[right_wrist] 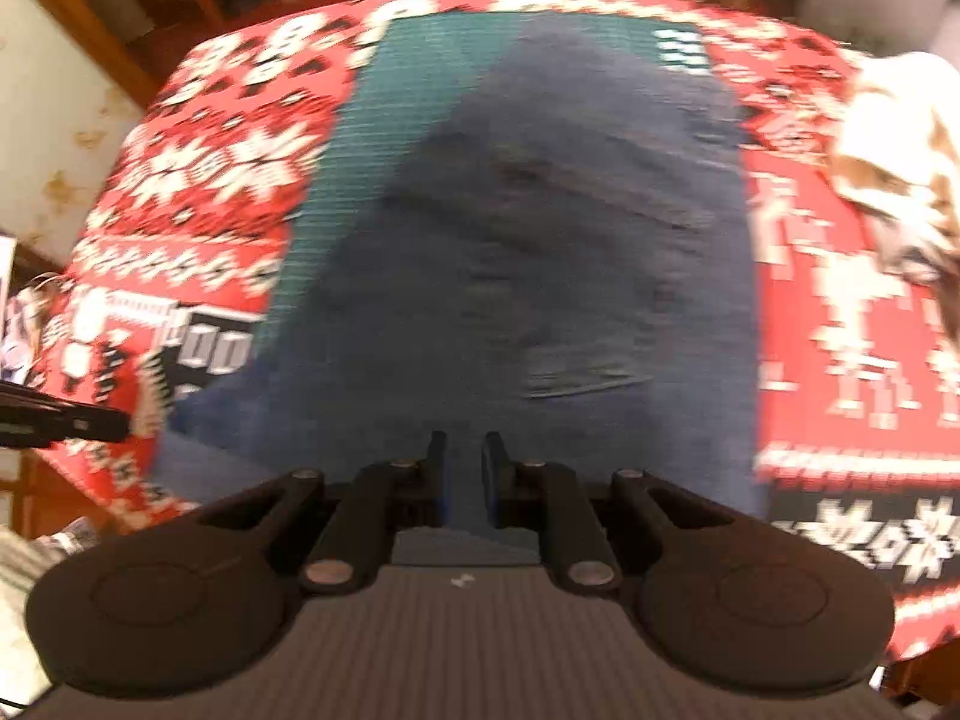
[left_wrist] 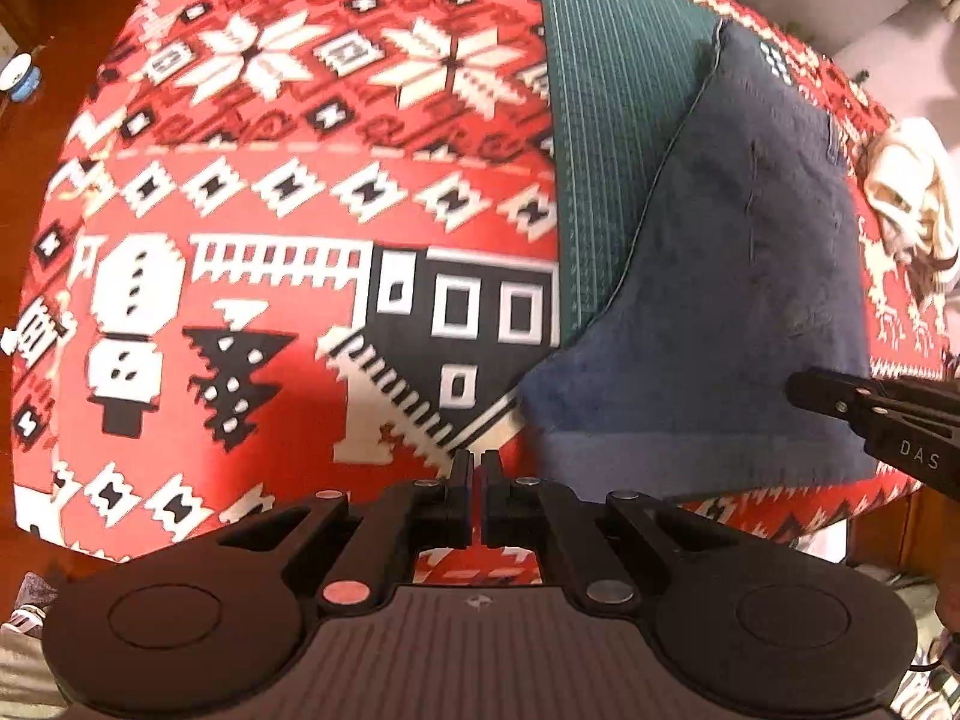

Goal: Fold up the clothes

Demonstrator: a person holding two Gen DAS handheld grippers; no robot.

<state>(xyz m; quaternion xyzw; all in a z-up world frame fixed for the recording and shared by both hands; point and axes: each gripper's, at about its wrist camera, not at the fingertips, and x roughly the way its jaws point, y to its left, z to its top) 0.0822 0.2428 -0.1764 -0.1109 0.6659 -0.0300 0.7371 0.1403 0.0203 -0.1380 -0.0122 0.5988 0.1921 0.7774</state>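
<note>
A dark blue garment (left_wrist: 738, 276) lies folded on a green cutting mat (left_wrist: 606, 138) over a red patterned tablecloth (left_wrist: 300, 192). My left gripper (left_wrist: 477, 468) is shut and empty, above the tablecloth just left of the garment's near corner. The right gripper's fingers (left_wrist: 852, 399) reach over the garment's right edge in the left wrist view. In the blurred right wrist view my right gripper (right_wrist: 465, 456) is slightly open above the near edge of the garment (right_wrist: 540, 252), holding nothing. The left gripper's tip (right_wrist: 78, 420) shows at the left.
A cream and brown crumpled cloth (left_wrist: 912, 198) lies at the table's right side, also in the right wrist view (right_wrist: 900, 156). A blue and white roll (left_wrist: 21, 78) sits on the floor at left. The table's front edge (left_wrist: 780, 516) is close.
</note>
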